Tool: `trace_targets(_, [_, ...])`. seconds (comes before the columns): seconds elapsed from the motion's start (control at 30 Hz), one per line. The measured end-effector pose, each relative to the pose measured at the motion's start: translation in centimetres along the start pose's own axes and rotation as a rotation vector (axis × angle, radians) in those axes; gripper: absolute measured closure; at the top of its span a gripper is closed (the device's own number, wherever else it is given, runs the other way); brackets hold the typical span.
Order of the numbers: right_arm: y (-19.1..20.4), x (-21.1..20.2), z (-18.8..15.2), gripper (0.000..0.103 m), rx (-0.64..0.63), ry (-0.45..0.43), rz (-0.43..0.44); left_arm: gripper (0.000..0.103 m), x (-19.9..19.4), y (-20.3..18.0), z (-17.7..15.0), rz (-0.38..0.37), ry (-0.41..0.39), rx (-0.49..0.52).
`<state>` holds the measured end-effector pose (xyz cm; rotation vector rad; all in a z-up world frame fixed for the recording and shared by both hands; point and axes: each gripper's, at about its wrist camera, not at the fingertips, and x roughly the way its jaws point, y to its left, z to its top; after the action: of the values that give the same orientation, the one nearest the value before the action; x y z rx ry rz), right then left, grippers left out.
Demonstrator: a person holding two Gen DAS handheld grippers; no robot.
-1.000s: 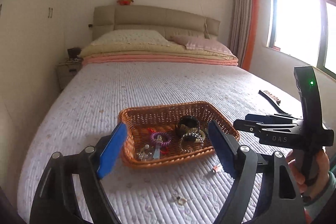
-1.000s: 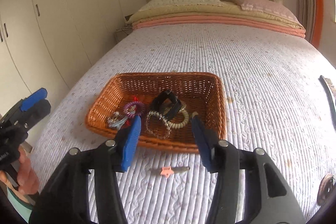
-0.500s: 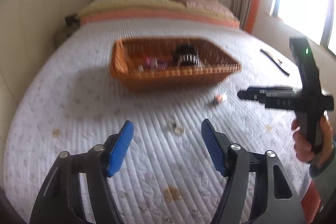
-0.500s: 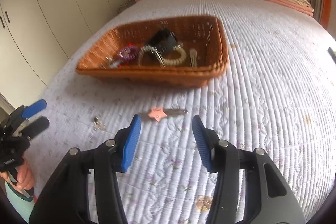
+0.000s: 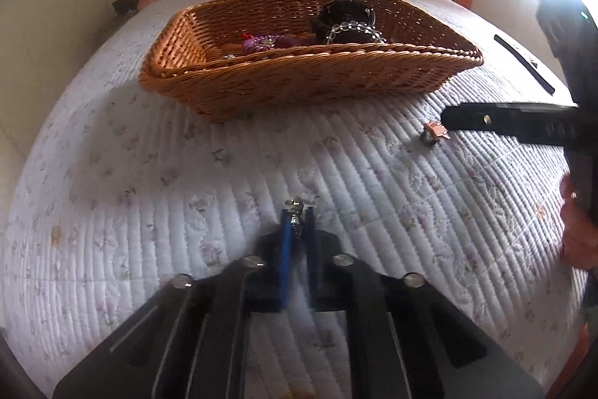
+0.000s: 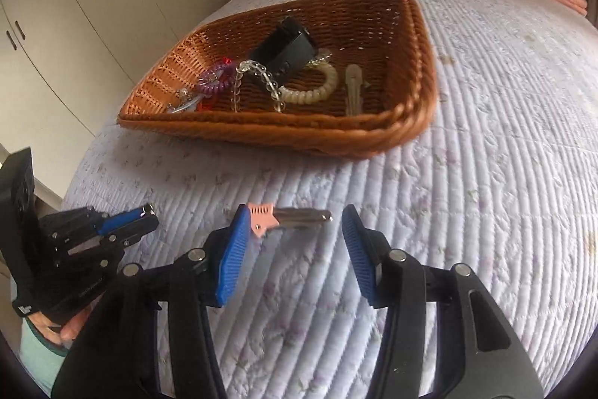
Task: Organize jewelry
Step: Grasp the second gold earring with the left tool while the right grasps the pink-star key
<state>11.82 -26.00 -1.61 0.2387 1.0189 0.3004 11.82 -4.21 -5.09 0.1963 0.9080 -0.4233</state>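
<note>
The left gripper (image 5: 297,217) has its ribbed blue pads pinched together on a small silvery trinket (image 5: 295,206), a knobbly metal piece with a bit of fine chain, its top poking out just past the fingertips against the quilted bedspread (image 5: 149,212). The right gripper (image 6: 291,230) stands with its jaws apart and nothing pressed between them; a hair clip (image 6: 287,217) with a flat pink star-shaped end and a smooth metal prong lies on the quilt just ahead of the fingertips, the star touching or nearly touching the left-hand pad. Beyond both sets of fingers sits a shallow rectangular wicker basket (image 6: 418,92), tightly woven and orange-brown, well clear of either grip. Inside it lie a glossy black band (image 6: 284,51), a string of clear round beads (image 6: 261,77), a cream coiled loop (image 6: 317,92), a purple spiral tie (image 6: 215,83) and a pale plain clip (image 6: 353,88). The bedspread is white, ribbed in narrow rows, with faint floral print.
</note>
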Motion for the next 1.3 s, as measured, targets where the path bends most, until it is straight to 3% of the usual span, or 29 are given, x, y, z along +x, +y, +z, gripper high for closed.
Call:
trace_targets(0.17, [-0.8, 1.8, 1.3, 0.055, 0.041, 0.053, 0.043, 0.101, -0.7, 1.1, -0.4, -0.032, -0.007, 0.009])
trace_targets(0.37, [-0.1, 0.4, -0.8, 0.055, 0.045, 0.099, 0.166, 0.101, -0.9, 1.4, -0.8, -0.030, -0.021, 0.014])
trace_targets(0.53, [2.6, -0.8, -2.6, 0.055, -0.064, 0.096, 0.112, 0.100, -1.1, 1.6, -1.1, -0.052, -0.034, 0.002])
trace_targets(0.6, [3.9, -1.0, -2.8, 0.055, -0.142, 0.045, -0.052, 0.100, -1.0, 1.7, -1.1, -0.060, -0.032, 0.000])
trace_targets(0.63, [4.2, -0.9, -2.7, 0.055, -0.167, 0.035, -0.090, 0.099, -1.1, 1.6, -1.1, -0.062, -0.031, 0.003])
trace_targets(0.7, [4.9, -0.2, -2.3, 0.055, -0.197, 0.038, -0.115, 0.094, -1.2, 1.7, -1.2, -0.083, -0.028, 0.009])
trace_targets(0.87, [6.4, 1.7, -2.1, 0.059, -0.252, 0.030, -0.198, 0.093, -1.8, 2.1, -1.7, -0.101, -0.028, 0.010])
trace_targets(0.9, [6.8, 1.6, -2.3, 0.071, -0.265, 0.022, -0.204, 0.093, -1.7, 2.1, -1.6, -0.105, -0.026, 0.007])
trace_targets(0.97, [7.1, 1.6, -2.6, 0.078, -0.266, 0.012, -0.218, 0.093, -1.6, 2.1, -1.5, -0.099, -0.025, 0.006])
trace_targets(1.07, [6.9, 1.0, -3.4, 0.079, -0.236, -0.008, -0.267, 0.092, -1.5, 1.6, -1.4, -0.073, -0.023, 0.023])
trace_targets(1.3, [5.9, 0.1, -4.1, 0.080, -0.195, -0.036, -0.258, 0.088, -1.1, 0.8, -0.8, -0.045, -0.022, 0.032])
